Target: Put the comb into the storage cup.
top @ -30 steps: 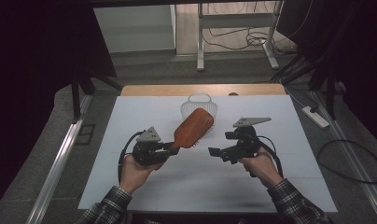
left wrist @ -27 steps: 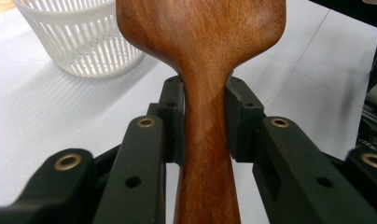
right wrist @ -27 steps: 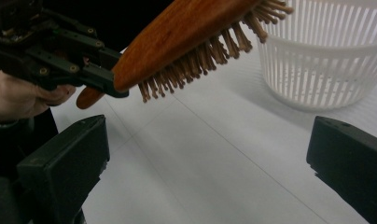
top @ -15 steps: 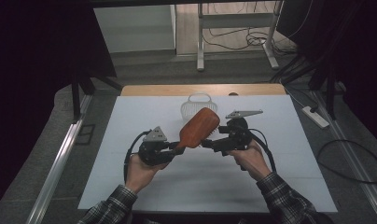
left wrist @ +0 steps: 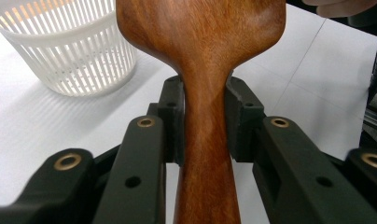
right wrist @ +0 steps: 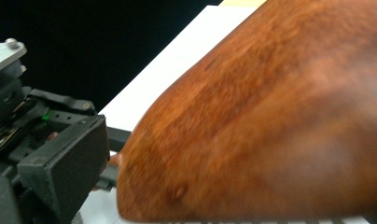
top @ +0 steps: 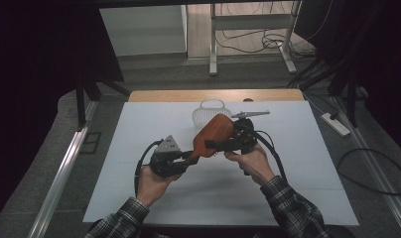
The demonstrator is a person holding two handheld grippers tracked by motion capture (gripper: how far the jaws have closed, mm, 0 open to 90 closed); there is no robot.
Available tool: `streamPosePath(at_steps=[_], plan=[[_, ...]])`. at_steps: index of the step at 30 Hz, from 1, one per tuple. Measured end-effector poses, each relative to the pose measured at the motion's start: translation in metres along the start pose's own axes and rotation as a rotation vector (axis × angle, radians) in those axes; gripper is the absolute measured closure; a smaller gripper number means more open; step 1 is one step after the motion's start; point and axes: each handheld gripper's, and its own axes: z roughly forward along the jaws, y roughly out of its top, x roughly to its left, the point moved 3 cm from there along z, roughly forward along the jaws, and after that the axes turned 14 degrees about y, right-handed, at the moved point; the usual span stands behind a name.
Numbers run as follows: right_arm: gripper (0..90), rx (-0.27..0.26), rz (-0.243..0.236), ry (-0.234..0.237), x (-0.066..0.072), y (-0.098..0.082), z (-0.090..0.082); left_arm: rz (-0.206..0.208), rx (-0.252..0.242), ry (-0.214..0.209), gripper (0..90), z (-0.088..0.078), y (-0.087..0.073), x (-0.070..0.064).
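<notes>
High view: a wooden brush point(top: 214, 133), seen from its smooth back, sits tilted at frame centre, above the white desk point(top: 307, 163). Its handle runs down-left into the left gripper point(top: 188, 161), held by the left hand point(top: 151, 179) at lower centre-left. The right gripper point(top: 216, 145), in the right hand point(top: 253, 161), is up against the brush head's lower right side; jaws half hidden behind the head, so whether they pinch it I can't tell from here. A white slatted basket point(top: 204, 113) stands upright on the desk just behind the brush, upper centre. Plaid sleeves enter from the bottom edge.

Left gripper view: black jaws clamped on the brush's narrow wooden neck, one pad point(left wrist: 173, 119) each side, touching the wood. The head widens toward the top of frame. Basket at upper left, resting on the desk. Part of the other hand at the top right corner.

Right gripper view: brush head very close & blurred, covering centre and right. One black jaw at lower left stands just beside the wood's edge; the other jaw isn't discernible, so can't tell if apart or closed. Left gripper's body at far left, desk strip at top centre.
</notes>
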Motion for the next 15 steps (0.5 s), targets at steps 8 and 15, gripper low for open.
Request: streamPosePath(at_steps=[8, 15], plan=[[17.0, -0.062, 0.038, 0.005, -0.0040, 0.0027, 0.0031, 0.001, -0.011, 0.008, 71.1, -0.0005, -0.0005, -0.0010], [29.9, -0.099, 0.098, 0.051, -0.0055, 0.0036, 0.0004, -0.005, -0.013, 0.011, 71.0, 0.0011, -0.0019, 0.0000]])
